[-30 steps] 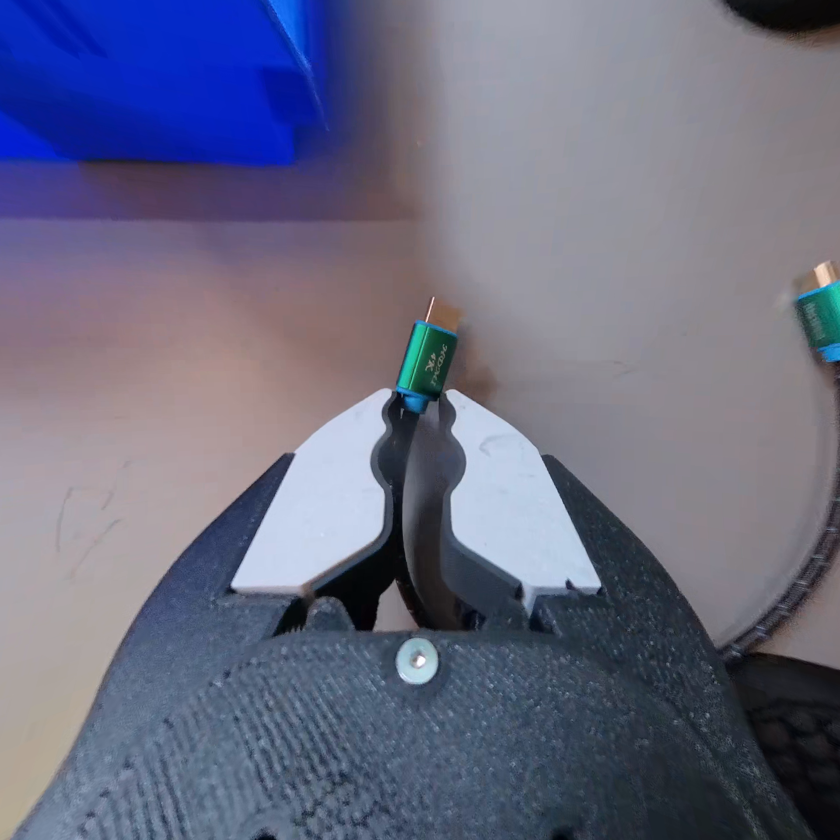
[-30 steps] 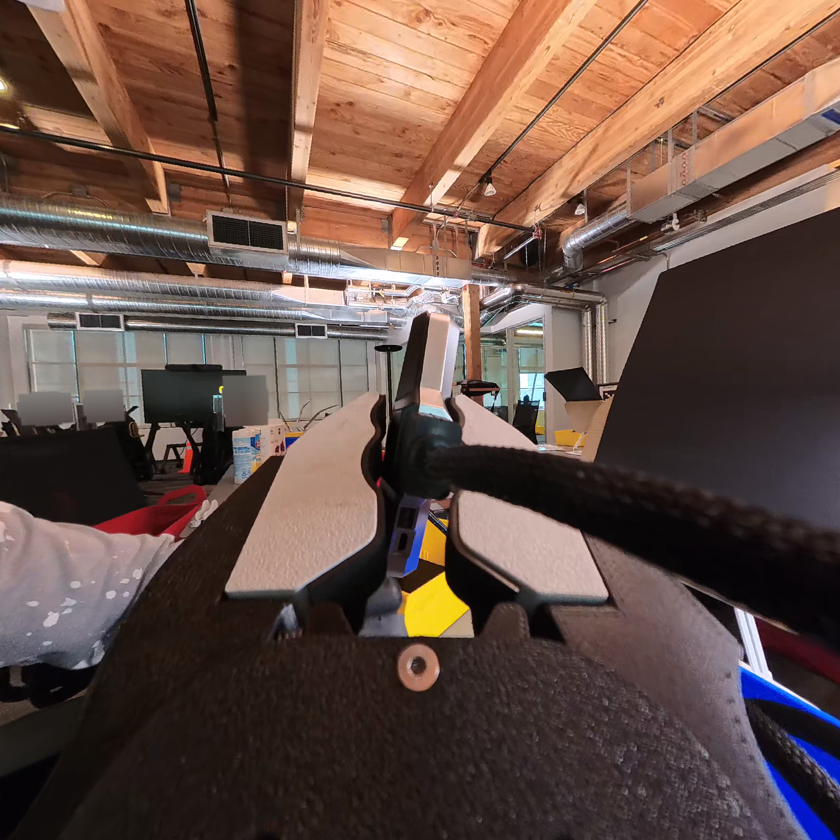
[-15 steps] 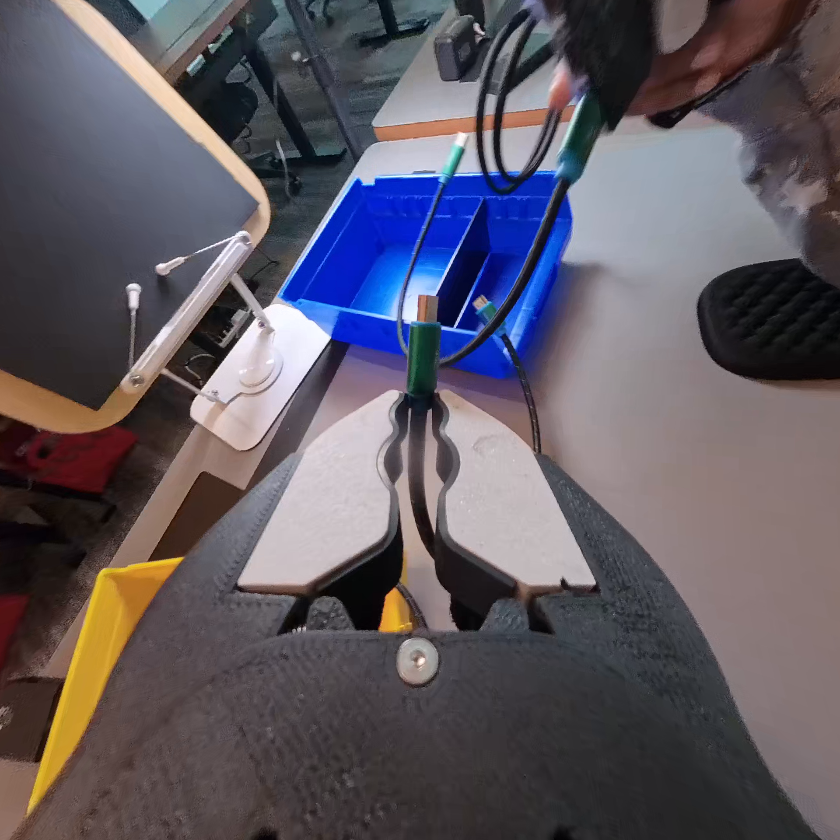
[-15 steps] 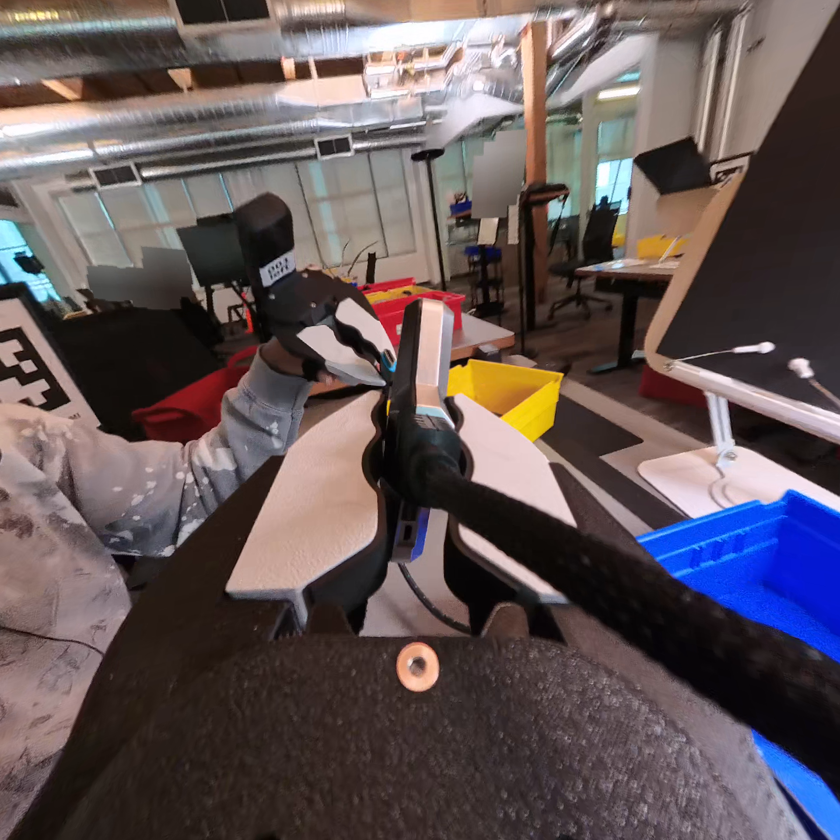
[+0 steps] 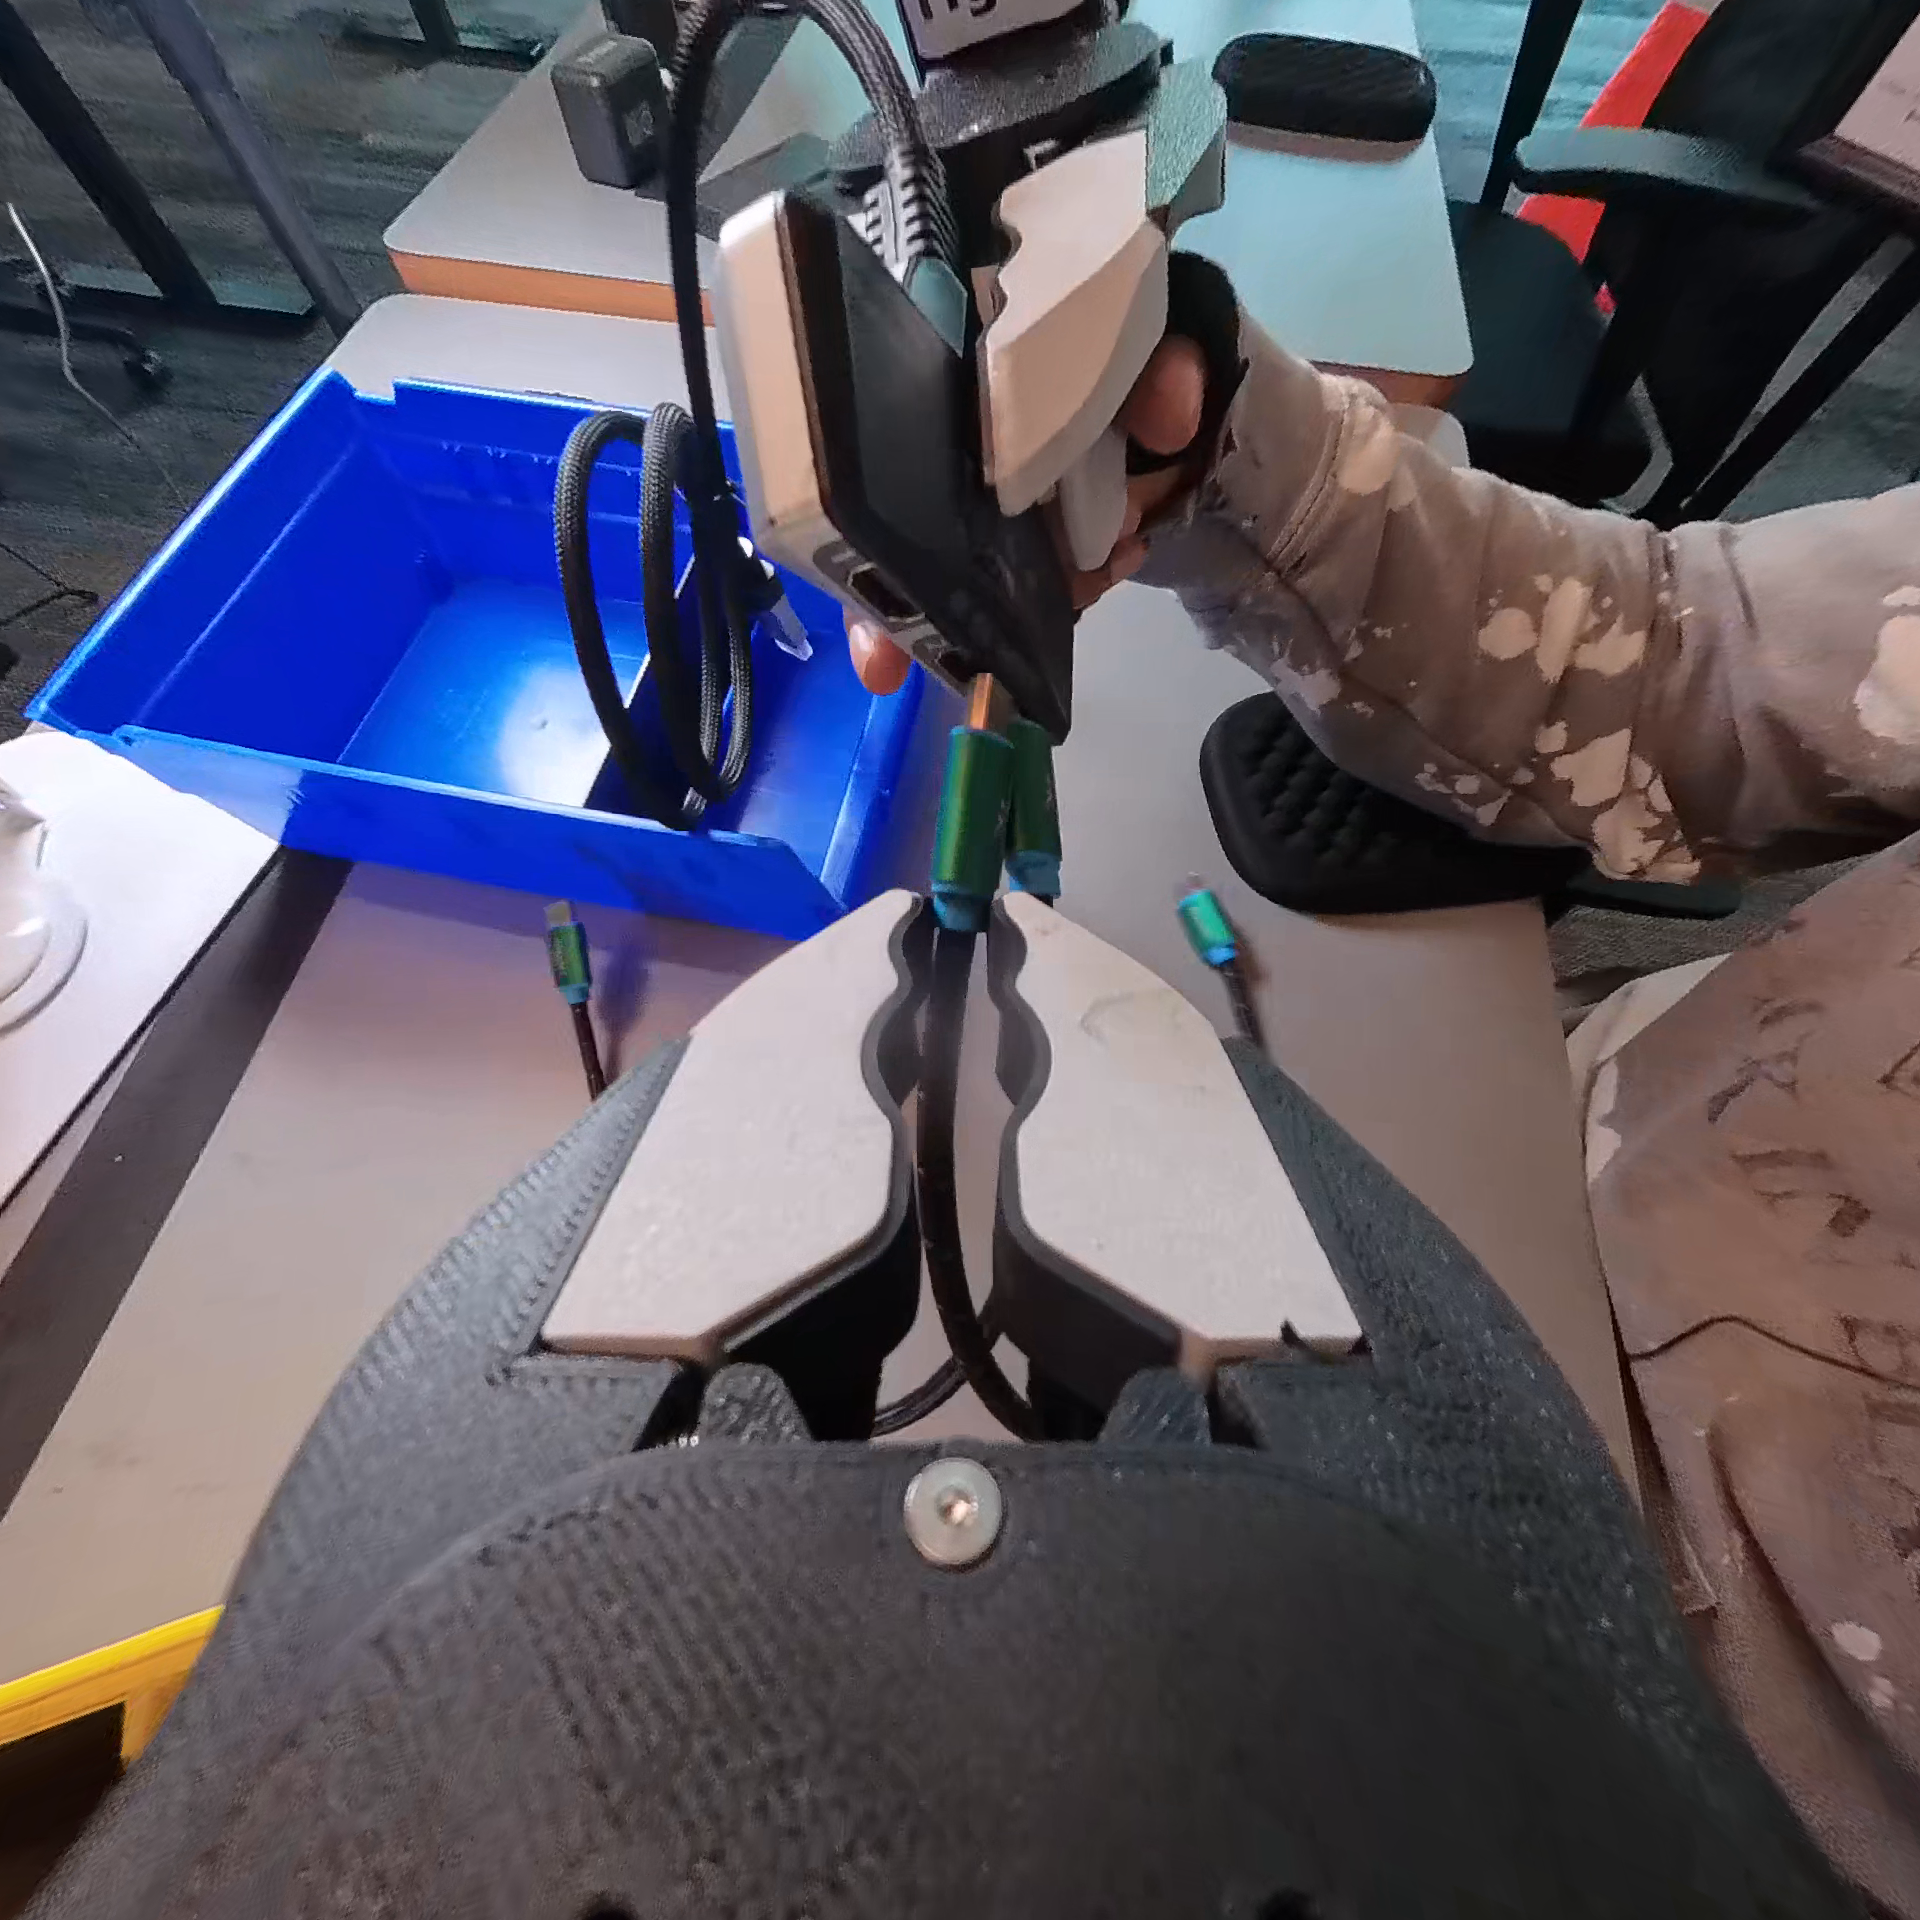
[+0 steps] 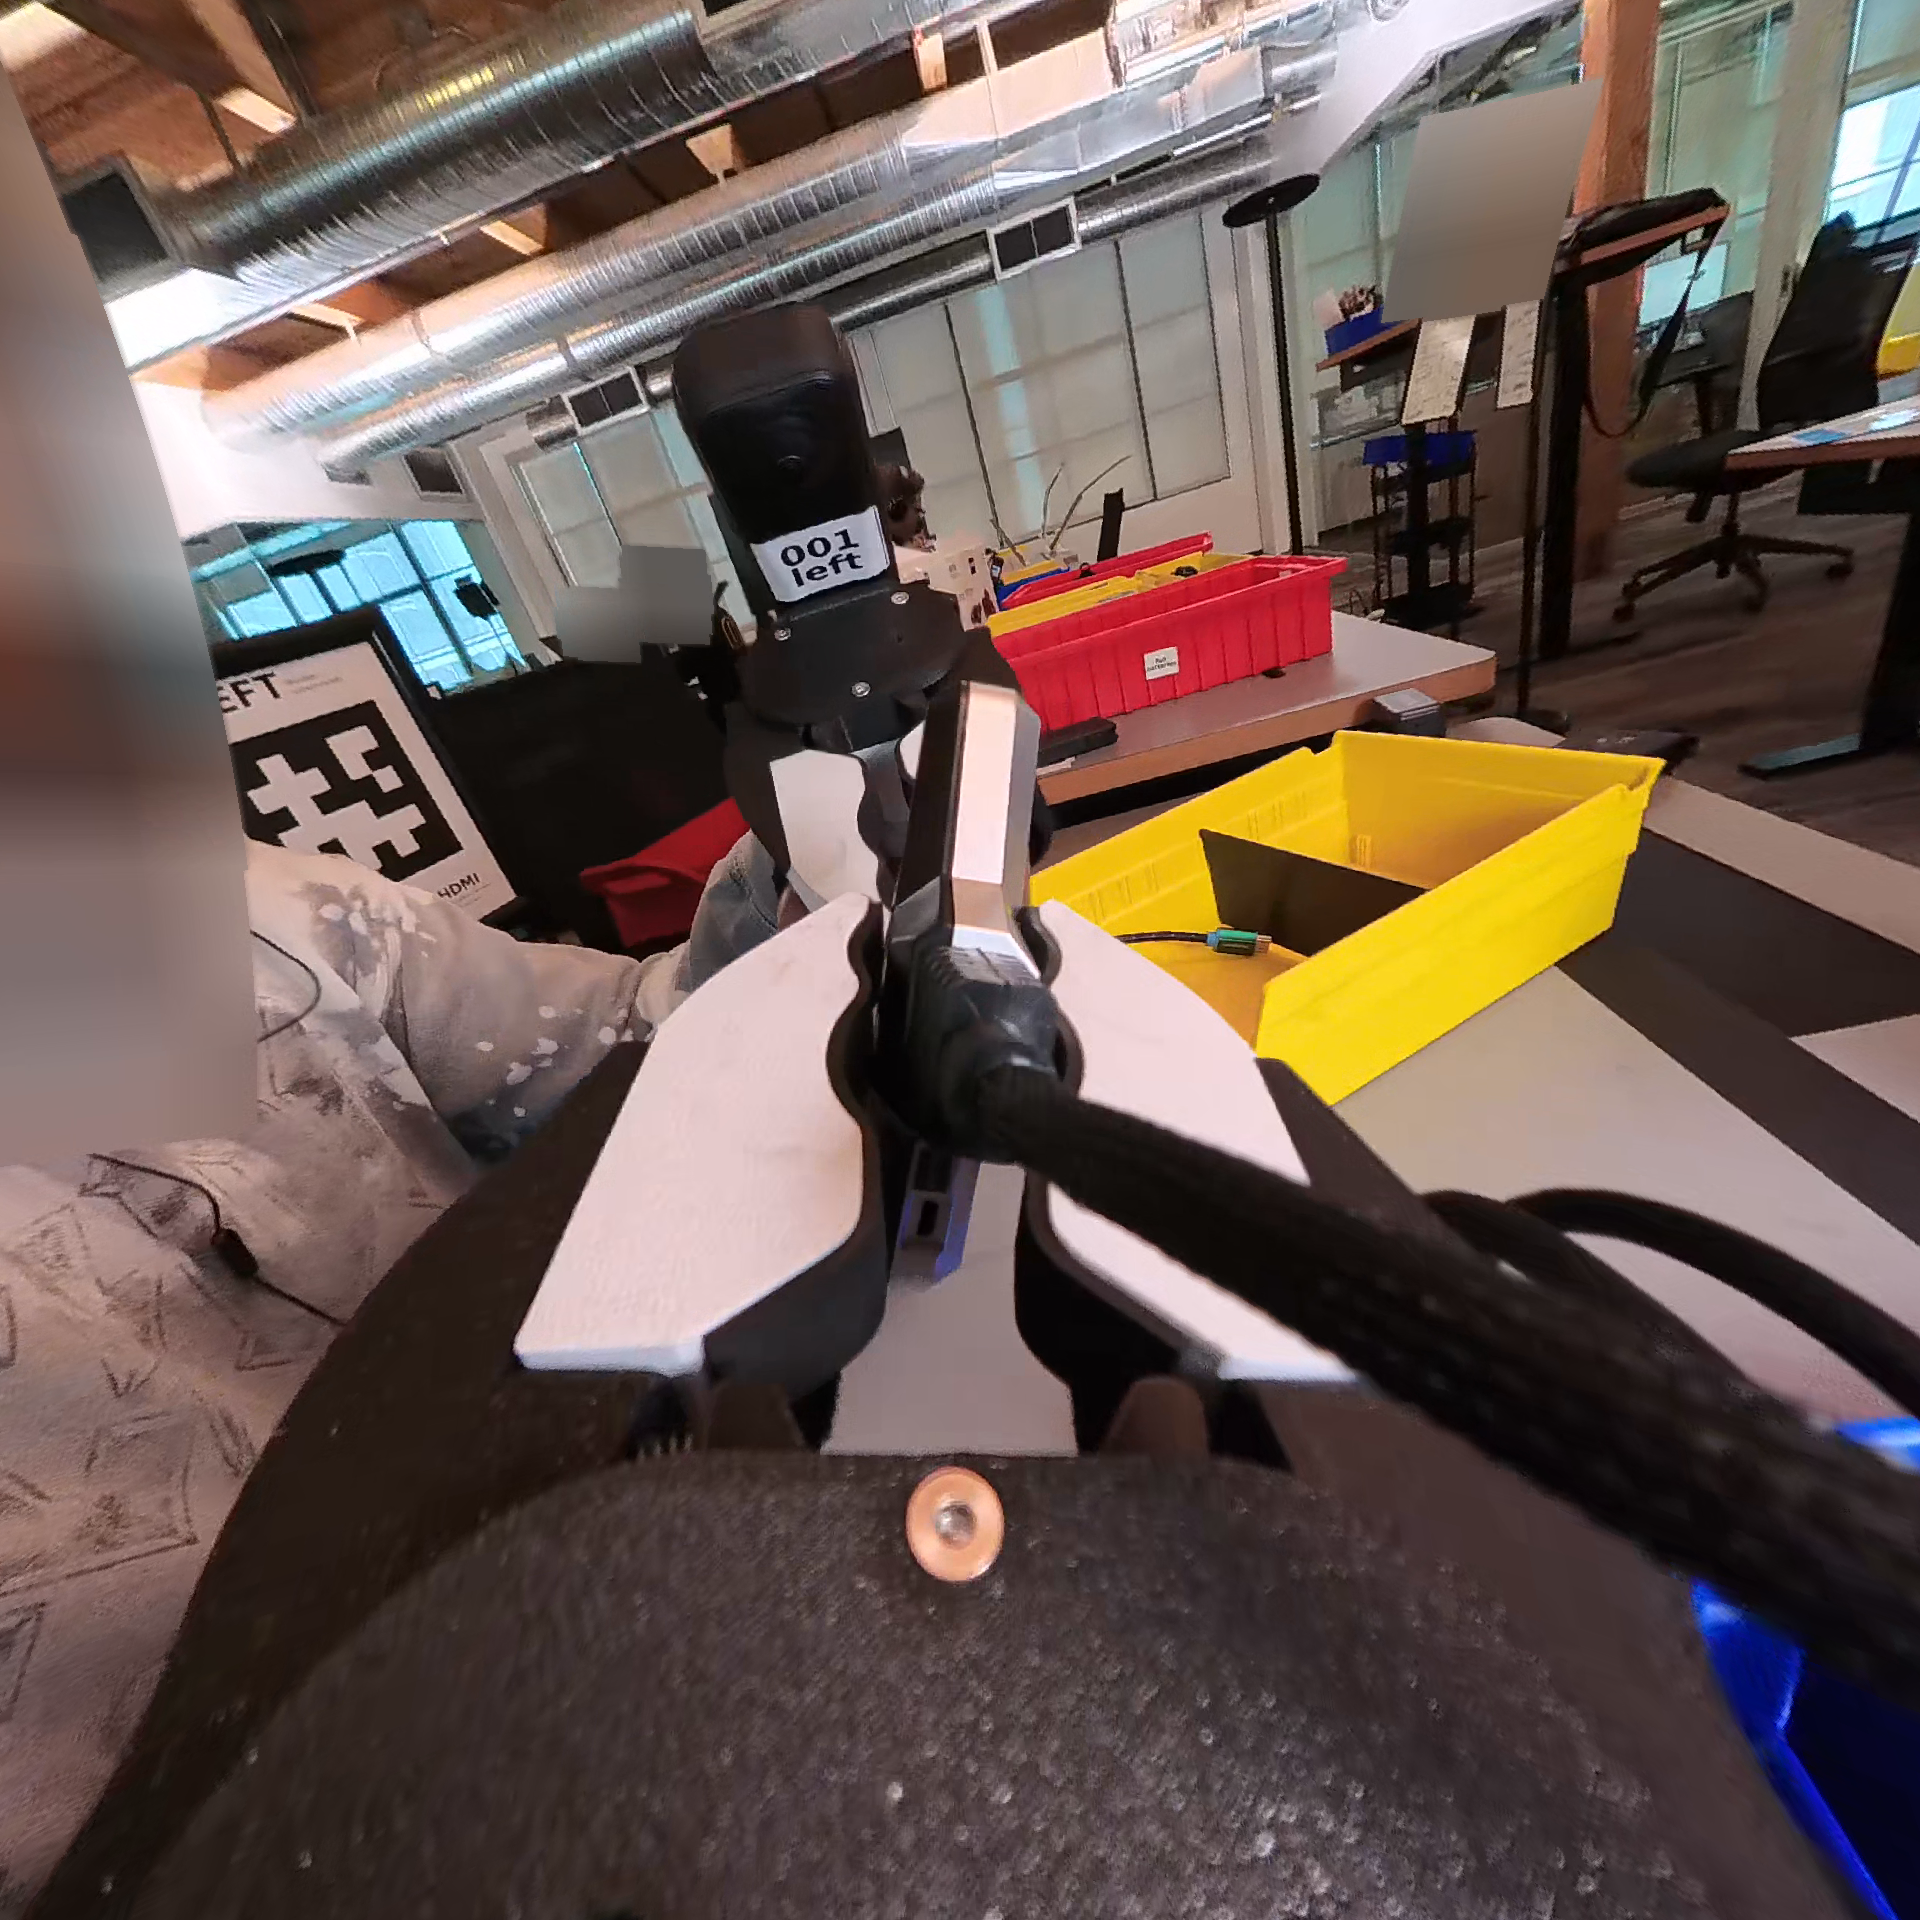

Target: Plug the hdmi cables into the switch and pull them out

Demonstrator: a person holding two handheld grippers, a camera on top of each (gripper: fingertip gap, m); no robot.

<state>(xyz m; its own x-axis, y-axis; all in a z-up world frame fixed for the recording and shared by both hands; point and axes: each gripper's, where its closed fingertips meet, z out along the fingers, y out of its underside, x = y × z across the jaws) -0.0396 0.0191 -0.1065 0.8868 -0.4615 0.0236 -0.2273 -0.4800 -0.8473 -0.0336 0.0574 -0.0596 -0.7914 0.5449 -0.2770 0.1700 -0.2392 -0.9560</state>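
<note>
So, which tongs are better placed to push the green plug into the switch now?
The left tongs. They grip the green plug by its cable, with its metal tip just below the switch's ports. The right tongs are shut on the switch, so they can only steady it.

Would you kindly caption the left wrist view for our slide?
Left hand-held gripper brings a green HDMI plug up to the switch held by the right hand-held gripper.

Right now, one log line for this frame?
left claw: shut on green HDMI plug | right claw: shut on switch | plug at port
</note>
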